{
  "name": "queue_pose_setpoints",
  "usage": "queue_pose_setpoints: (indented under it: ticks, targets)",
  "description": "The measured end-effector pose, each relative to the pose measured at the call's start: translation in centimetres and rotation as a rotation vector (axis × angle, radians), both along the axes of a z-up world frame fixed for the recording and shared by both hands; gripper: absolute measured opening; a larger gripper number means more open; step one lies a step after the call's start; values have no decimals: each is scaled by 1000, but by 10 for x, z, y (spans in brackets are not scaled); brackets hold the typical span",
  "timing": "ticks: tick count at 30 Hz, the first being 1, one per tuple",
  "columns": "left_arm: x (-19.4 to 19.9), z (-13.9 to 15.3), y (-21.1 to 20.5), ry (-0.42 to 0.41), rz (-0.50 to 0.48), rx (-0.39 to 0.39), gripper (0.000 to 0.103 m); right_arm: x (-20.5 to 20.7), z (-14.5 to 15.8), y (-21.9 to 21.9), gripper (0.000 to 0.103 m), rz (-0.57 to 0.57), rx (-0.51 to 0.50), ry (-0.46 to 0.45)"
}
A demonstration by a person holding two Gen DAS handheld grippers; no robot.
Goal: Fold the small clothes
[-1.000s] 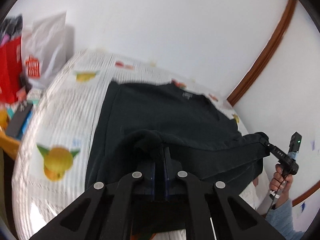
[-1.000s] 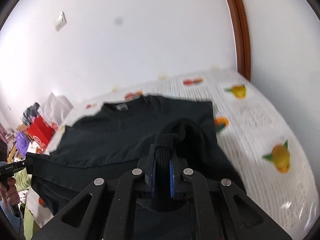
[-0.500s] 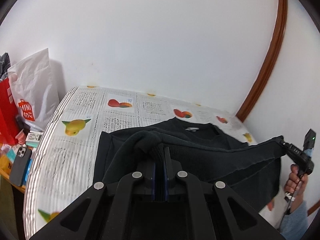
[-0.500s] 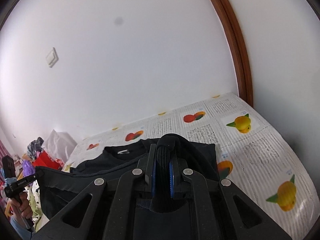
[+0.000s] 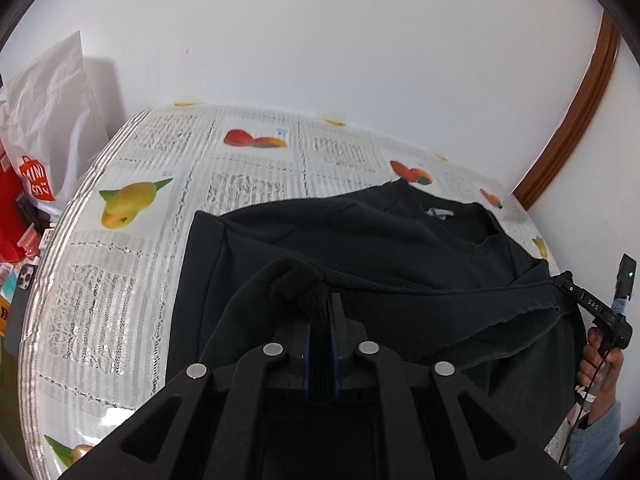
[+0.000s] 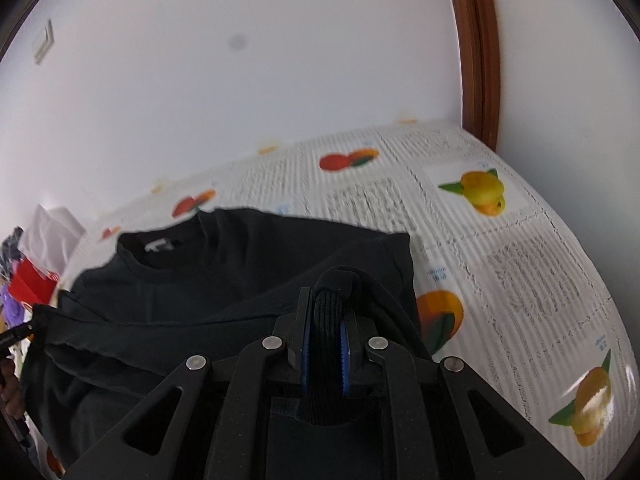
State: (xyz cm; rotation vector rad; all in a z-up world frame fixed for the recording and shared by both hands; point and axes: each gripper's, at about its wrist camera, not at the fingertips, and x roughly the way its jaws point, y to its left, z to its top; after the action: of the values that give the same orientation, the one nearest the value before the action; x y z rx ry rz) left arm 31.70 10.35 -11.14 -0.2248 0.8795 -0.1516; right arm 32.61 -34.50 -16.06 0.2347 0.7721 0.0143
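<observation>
Left wrist view: we see the left gripper (image 5: 320,320) with its jaws clamped on a bunched, ribbed corner of the black sweatshirt (image 5: 360,248), which lies collar-away on the bench (image 5: 120,280), the surface covered by a fruit-printed cloth. We read the ribbing as the hem band, so the pinched corner is most likely a bottom corner raised over the body of the garment. At the right edge of this view we find the right gripper (image 5: 576,292), carried by the person's hand (image 5: 600,356), pulling the opposite corner so that the hem runs as a taut line between the two tools.

Right wrist view: we see the right gripper (image 6: 324,320) likewise closed on a thick ribbed fold, its blue pads pressed against the cloth on both sides. The collar and its label (image 6: 160,246) lie toward the wall, flat on the bench.

We judge that the two corners are held level and well apart to keep the lower edge straight while it is carried toward the collar, giving a clean bottom-to-top fold. The hem is not yet laid down; part of the sweatshirt hangs slack below it. A white shopping bag (image 5: 52,120) and other clutter stand beside the bench, clear of the work.
</observation>
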Motion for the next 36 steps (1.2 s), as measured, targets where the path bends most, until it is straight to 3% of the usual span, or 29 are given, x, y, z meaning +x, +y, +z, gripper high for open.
queue_pose_setpoints:
  ticks: [5, 8, 14, 18, 21, 25, 30, 36]
  targets:
    - [-19, 10, 1, -9, -13, 17, 16, -32, 25, 7, 21, 22, -38, -34]
    - [-40, 18, 3, -29, -28, 12, 36, -55, 39, 22, 32, 48, -93, -61]
    - [-76, 15, 2, -29, -81, 14, 38, -89, 31, 53, 36, 162, -120, -34]
    - [-70, 0, -11, 25, -116, 24, 38, -76, -2, 66, 36, 181, -132, 77]
    - [-56, -13, -24, 64, -107, 81, 38, -59, -19, 72, 36, 160, -152, 127]
    - [-35, -16, -40, 30, -88, 199, 38, -35, -17, 78, 35, 140, -148, 112]
    - [1, 1, -28, -32, -31, 156, 38, 11, 4, 68, 27, 120, -82, 60]
    - [27, 10, -6, -39, 24, 144, 38, 34, 19, 49, 30, 86, -112, 18]
